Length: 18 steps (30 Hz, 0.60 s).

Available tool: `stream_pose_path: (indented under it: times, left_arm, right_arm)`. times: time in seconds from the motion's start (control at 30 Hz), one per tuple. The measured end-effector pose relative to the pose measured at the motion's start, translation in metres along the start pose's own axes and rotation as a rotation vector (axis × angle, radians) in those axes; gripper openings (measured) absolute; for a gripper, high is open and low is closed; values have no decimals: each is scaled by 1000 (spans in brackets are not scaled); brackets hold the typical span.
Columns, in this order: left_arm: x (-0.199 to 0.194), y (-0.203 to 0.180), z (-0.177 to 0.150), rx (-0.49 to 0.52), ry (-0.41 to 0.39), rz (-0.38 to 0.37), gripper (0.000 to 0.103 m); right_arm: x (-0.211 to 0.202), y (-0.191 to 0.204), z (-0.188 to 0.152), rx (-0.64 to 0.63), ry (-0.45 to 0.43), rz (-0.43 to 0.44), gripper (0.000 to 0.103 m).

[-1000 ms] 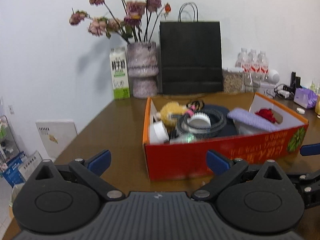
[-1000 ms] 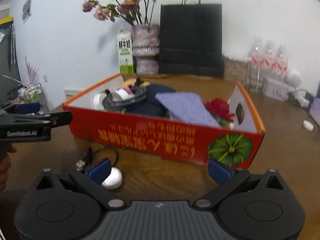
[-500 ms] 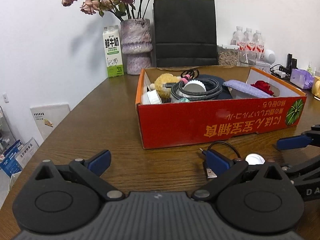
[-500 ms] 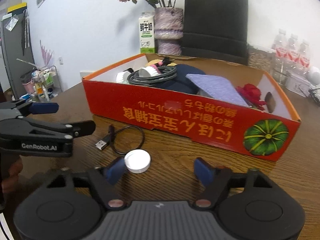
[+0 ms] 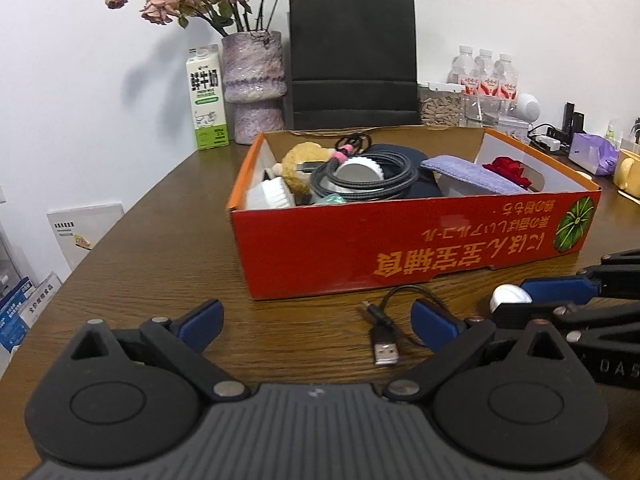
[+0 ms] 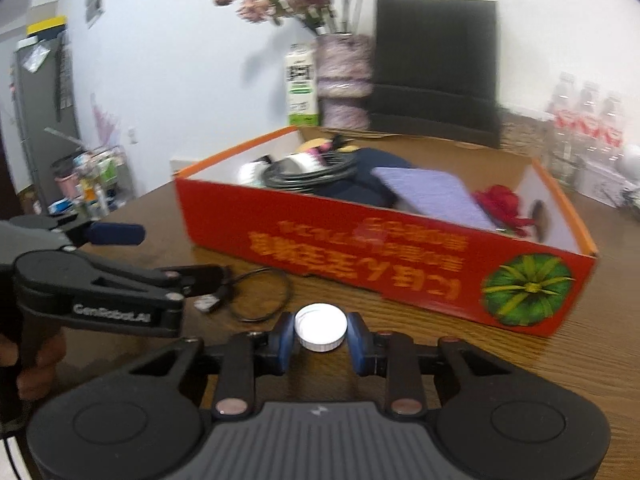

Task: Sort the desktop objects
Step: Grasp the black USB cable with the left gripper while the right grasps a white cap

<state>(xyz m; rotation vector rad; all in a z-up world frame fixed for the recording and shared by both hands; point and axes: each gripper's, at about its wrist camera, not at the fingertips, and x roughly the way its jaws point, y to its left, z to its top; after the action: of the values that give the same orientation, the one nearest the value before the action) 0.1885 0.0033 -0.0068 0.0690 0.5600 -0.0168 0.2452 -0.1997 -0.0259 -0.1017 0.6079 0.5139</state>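
Bare wooden table (image 5: 168,248) fills the left and lower left of the left wrist view, open for passage. The red box (image 5: 400,248) blocks the centre and right. A black USB cable (image 5: 384,320) lies just before it, low centre.

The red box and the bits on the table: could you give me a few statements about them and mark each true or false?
1. The white cap sits between the right gripper fingers, whose jaws are closing. True.
2. The red box is empty. False: it holds a coiled grey cable, a purple cloth and other items.
3. A short black USB cable lies on the table in front of the box. True.
4. The left gripper is clamped on the USB cable. False: its jaws stand wide open with nothing gripped.
5. The milk carton lies inside the box. False: it stands behind it, beside the vase.
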Motion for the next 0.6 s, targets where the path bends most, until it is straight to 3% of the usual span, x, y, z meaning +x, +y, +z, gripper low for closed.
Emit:
stream_pose_path:
  times: [0.13,0.3,0.4,0.53,0.6]
  left_arm:
    - [8,-8,2,-13,34,-14,76]
    - [18,-14,4,-45,73,-22,60]
    - [21,-18,4,-46,79,-23,47]
    - [20,-22,4,-40,78,-38,17]
    - [19,-23,4,-47,77,-49,13]
  right_arm:
    - [-5,-13,-3,18,-7,-56,27]
    - [-7,-19,-9,2,-15,-107,27]
    - [-8,-21,-9,10,-19,-106,27]
    - [-7,-23,-9,14,-10,-99,27]
    - [-7,-23,-10,17,-7,-97,27]
